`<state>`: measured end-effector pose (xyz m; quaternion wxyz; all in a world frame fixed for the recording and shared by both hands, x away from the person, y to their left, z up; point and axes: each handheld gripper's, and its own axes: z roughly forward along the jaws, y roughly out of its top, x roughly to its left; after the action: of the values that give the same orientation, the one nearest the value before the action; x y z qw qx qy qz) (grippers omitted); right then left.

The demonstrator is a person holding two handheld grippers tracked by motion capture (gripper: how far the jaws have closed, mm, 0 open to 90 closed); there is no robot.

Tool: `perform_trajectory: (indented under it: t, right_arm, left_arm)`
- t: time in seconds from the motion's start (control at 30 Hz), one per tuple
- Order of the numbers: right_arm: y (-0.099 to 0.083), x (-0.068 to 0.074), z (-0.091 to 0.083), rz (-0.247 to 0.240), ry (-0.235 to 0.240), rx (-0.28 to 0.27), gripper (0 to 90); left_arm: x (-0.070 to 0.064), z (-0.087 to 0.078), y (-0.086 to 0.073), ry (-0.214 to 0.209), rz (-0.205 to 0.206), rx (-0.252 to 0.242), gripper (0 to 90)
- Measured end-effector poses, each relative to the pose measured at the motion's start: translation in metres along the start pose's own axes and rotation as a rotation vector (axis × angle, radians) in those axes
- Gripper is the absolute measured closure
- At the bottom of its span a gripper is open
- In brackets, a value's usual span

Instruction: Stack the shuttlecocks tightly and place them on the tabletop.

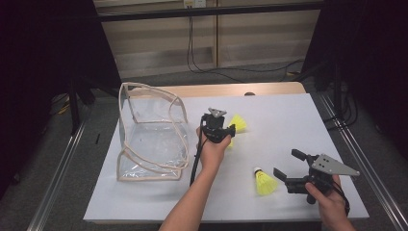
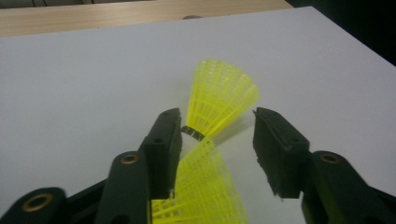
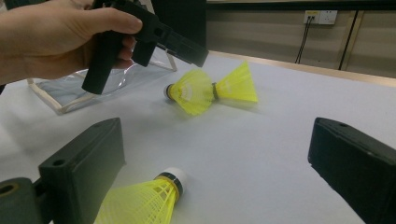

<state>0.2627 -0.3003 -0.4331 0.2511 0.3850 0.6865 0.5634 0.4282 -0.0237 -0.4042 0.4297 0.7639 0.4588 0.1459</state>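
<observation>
Two yellow shuttlecocks lie nose to tail mid-table: the far one (image 2: 222, 98) (image 3: 236, 86) and the near one (image 2: 201, 186) (image 3: 191, 93). My left gripper (image 1: 230, 131) (image 2: 217, 121) hovers just above them, open, one jaw on each side, gripping nothing. A third yellow shuttlecock (image 1: 263, 182) (image 3: 140, 200) with a white cork lies at the front right. My right gripper (image 1: 288, 165) (image 3: 215, 140) stands open beside it, and in the right gripper view it lies low between the jaws, closer to the left one.
A clear plastic bag with beige trim (image 1: 149, 134) (image 3: 88, 88) stands open at the left of the white table sheet (image 1: 288, 115). A wooden table edge (image 1: 231, 89) runs along the back. Dark floor and metal rails flank the table.
</observation>
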Motion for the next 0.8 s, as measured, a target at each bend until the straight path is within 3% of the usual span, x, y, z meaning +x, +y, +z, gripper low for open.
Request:
perform_trajectory:
  t: [0.23,0.37,0.43,0.53,0.63,0.73,0.8]
  right_arm:
    - [0.0,0.001,0.0,-0.001,-0.001,0.002,3.0]
    - [0.0,0.001,0.0,-0.002,-0.003,0.003,3.0]
    - [0.0,0.001,0.0,-0.002,-0.005,0.003,3.0]
    - [0.0,0.001,0.0,-0.001,-0.008,0.003,3.0]
    - [0.0,0.001,0.0,-0.006,-0.008,0.003,3.1]
    - [0.0,0.002,0.0,-0.011,-0.009,0.005,3.0]
    - [0.0,0.002,0.0,-0.01,-0.009,0.006,3.0]
  left_arm:
    - [-0.003,-0.016,-0.005,-0.093,-0.004,-0.015,30.7]
    - [-0.01,-0.025,-0.007,-0.142,0.041,0.009,22.4]
    - [-0.013,-0.03,-0.011,-0.172,0.048,-0.015,19.3]
    - [-0.015,-0.034,-0.018,-0.197,0.052,-0.008,13.7]
    - [-0.019,-0.036,-0.025,-0.232,0.063,0.005,11.2]
    - [-0.021,-0.04,-0.033,-0.249,0.114,0.01,8.6]
    - [-0.023,-0.043,-0.039,-0.27,0.118,0.008,7.7]
